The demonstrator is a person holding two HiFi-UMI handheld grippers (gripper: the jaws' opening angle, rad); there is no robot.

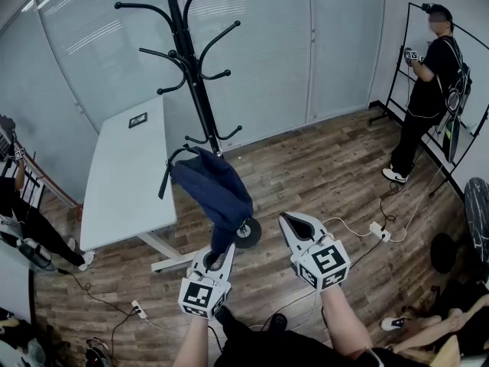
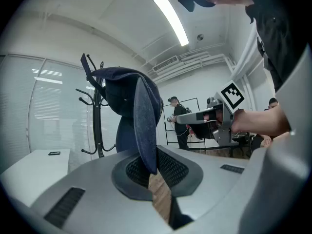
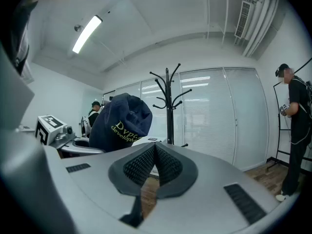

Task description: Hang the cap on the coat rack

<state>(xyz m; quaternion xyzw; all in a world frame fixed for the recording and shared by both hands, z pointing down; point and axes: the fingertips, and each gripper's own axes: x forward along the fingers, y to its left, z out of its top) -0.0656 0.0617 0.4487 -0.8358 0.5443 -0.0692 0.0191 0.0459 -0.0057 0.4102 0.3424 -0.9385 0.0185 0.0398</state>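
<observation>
Carrying step: the left gripper (image 1: 217, 257), fingers pinched on the navy cap (image 1: 218, 193), next must raise it onto a far coat rack (image 1: 200, 75) hook, while the right gripper (image 1: 288, 222) fingers are closed on nothing.

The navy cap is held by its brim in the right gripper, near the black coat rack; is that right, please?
Not quite: the left gripper holds the navy cap by its brim, near the black coat rack, as the left gripper view shows. The right gripper is shut, empty.
</observation>
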